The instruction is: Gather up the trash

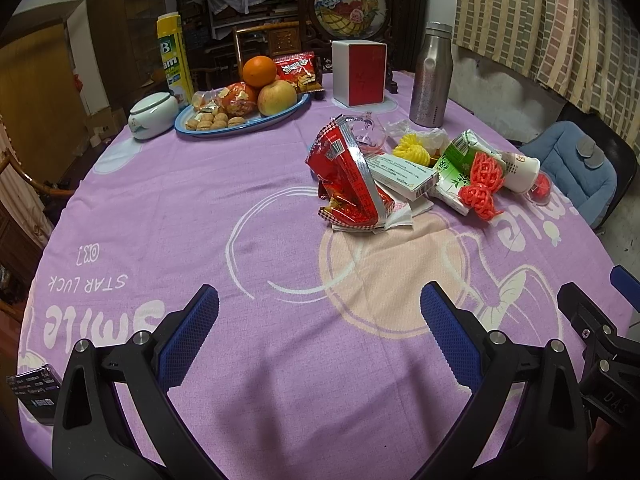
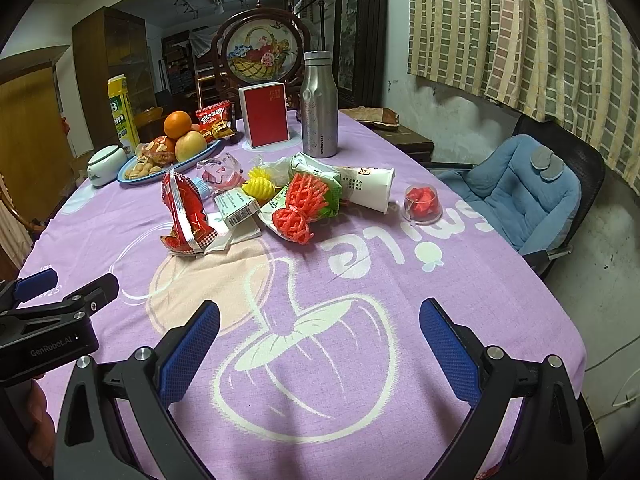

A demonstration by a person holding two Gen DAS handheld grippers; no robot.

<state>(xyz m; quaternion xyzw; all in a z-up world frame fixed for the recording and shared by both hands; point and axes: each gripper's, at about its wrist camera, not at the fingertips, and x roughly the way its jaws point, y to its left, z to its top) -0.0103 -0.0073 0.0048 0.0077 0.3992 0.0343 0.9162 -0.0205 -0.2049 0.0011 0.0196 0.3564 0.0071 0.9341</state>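
A heap of trash lies mid-table on the purple cloth (image 1: 200, 208): a red snack wrapper (image 1: 348, 172), a white carton box (image 1: 404, 176), a green pack (image 1: 460, 168), red foam nets (image 1: 482, 184), a yellow net (image 1: 412, 150), a tipped paper cup (image 1: 520, 172) and a small clear cup (image 2: 423, 203). The same heap shows in the right wrist view, with wrapper (image 2: 184, 212), nets (image 2: 300, 208) and cup (image 2: 368, 188). My left gripper (image 1: 320, 312) and right gripper (image 2: 320, 320) are both open and empty, hovering near the table's front, well short of the heap.
At the back stand a fruit plate (image 1: 240, 124), a white lidded jar (image 1: 154, 116), a yellow-green box (image 1: 174, 56), a red-white box (image 1: 362, 74) and a steel bottle (image 1: 432, 76). A blue-cushioned chair (image 2: 520, 192) is at the right. A dark packet (image 1: 34, 396) lies at the left edge.
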